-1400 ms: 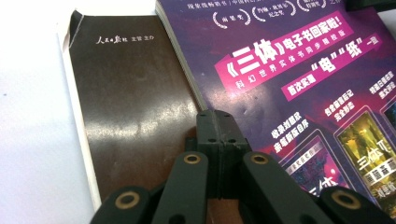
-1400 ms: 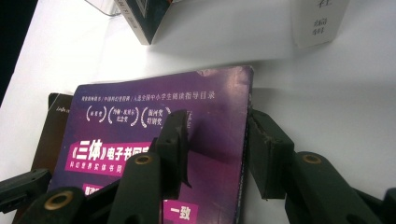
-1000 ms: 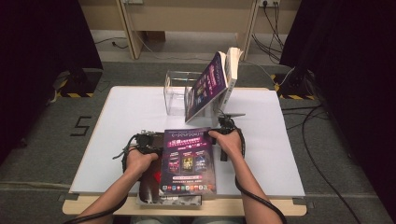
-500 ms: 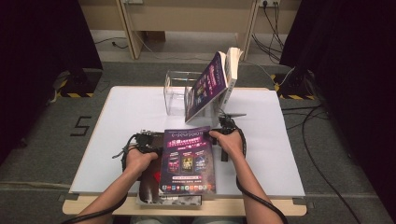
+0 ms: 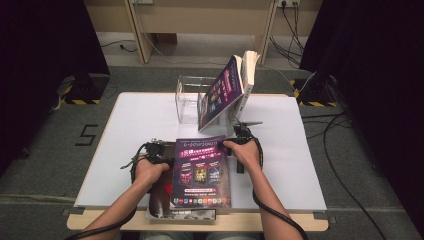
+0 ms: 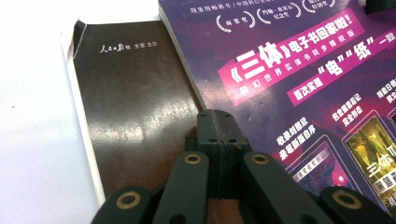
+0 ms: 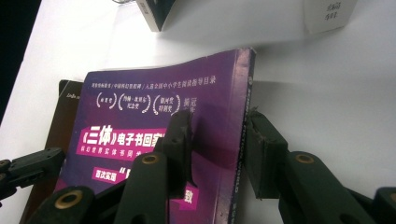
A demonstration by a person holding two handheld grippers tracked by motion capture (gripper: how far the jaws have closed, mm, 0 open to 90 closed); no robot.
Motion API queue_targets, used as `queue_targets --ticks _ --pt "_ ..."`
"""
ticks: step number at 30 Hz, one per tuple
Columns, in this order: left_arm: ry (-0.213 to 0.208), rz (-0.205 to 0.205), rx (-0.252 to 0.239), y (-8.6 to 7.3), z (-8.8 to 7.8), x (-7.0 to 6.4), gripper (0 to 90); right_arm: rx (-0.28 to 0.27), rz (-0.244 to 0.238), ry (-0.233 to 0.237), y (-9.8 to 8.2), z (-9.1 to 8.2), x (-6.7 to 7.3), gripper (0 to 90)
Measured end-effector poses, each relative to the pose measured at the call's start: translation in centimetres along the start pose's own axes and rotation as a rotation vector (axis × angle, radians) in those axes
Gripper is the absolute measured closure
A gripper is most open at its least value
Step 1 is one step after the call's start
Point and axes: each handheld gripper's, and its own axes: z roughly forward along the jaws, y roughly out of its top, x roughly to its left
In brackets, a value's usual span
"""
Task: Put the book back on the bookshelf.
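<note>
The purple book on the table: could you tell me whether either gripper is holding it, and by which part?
The right gripper clamps the purple book at its spine edge, one jaw on the cover, one beneath. The left gripper is shut, holding nothing.

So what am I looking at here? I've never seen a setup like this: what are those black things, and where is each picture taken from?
A person at a white table holds a hand-operated gripper in each hand. The high view looks down from above; the other two come from cameras riding on the grippers. The right gripper clamps the spine edge of a purple book, one jaw on the cover, one under. The left gripper, shut, rests on a brown book beneath. Behind, more books lean at a clear stand.
</note>
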Motion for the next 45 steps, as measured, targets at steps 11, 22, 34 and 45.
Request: queue_targets --ticks 11,22,34,45 --pt "0.01 0.002 -0.003 0.2 0.1 0.1 89.8 -0.018 -0.023 0.002 -0.2 -0.2 0.1 69.4" --pt "0.022 0.004 -0.01 0.3 0.2 0.2 89.8 -0.015 -0.052 0.061 0.5 -1.1 1.1 80.9" --pt "-0.033 -0.026 -0.047 -0.4 -0.1 1.1 87.2 -0.023 -0.063 0.03 0.3 -1.4 1.8 82.8" --pt "-0.073 -0.049 -0.125 -1.3 -1.9 1.9 81.9 -0.136 -0.035 0.095 -1.0 -1.9 2.1 84.6"
